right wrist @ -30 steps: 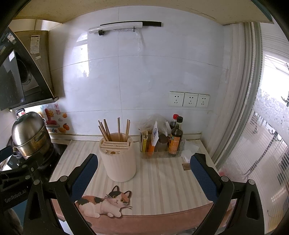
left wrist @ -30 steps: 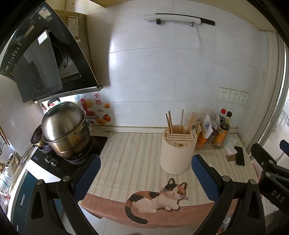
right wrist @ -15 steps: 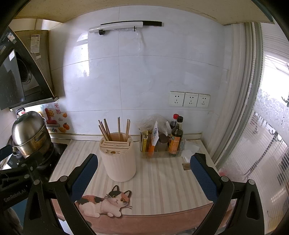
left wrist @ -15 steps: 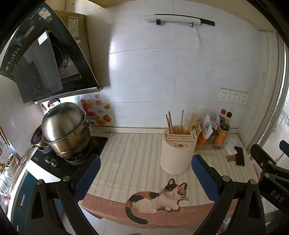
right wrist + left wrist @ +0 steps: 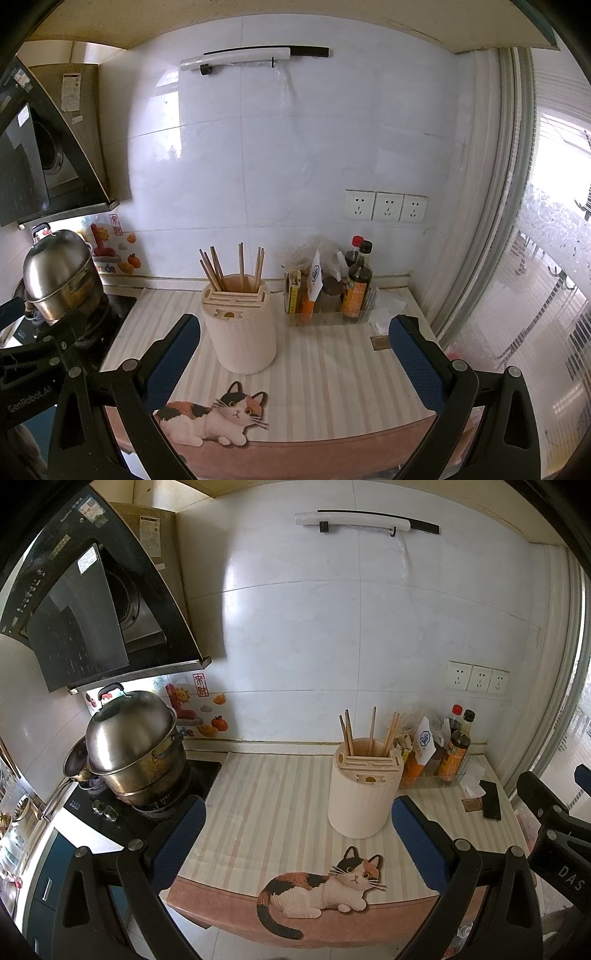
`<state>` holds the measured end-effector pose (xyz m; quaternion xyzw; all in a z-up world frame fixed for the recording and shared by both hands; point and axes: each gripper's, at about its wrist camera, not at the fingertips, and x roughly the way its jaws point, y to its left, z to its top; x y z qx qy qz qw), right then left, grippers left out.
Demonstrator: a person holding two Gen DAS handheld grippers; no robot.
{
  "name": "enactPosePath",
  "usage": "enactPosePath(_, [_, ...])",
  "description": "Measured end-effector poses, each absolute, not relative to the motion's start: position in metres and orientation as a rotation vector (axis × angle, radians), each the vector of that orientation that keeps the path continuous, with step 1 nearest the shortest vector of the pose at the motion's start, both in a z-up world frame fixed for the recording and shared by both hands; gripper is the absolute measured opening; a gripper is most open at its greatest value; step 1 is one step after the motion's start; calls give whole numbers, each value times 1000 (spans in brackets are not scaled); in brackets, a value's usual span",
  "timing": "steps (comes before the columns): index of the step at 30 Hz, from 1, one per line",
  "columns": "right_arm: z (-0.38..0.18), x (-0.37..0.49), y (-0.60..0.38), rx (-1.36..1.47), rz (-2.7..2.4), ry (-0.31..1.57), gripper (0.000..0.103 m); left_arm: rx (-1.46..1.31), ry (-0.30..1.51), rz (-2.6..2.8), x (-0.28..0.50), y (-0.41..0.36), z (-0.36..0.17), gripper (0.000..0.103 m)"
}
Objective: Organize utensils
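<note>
A cream utensil holder [image 5: 364,792] stands on the striped counter [image 5: 273,805], with several wooden chopsticks [image 5: 371,727] upright in its round cup. It also shows in the right wrist view [image 5: 240,326], with the chopsticks [image 5: 236,267] in it. My left gripper [image 5: 297,840] is open and empty, held in front of the counter's near edge, short of the holder. My right gripper [image 5: 293,358] is open and empty, also in front of the counter, with the holder between its fingers in view but farther away.
A steel steamer pot [image 5: 136,753] sits on the stove at the left under the range hood [image 5: 85,605]. A clear tray of sauce bottles [image 5: 343,291] stands at the back right. A phone [image 5: 491,805] lies at the right. A cat picture [image 5: 321,886] marks the mat's front edge.
</note>
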<state>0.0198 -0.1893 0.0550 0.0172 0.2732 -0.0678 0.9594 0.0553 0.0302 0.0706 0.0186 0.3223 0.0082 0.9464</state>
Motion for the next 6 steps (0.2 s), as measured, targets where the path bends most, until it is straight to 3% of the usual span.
enactPosePath(6, [55, 19, -189, 34, -137, 554, 103, 30, 652, 9, 57, 32, 73, 103])
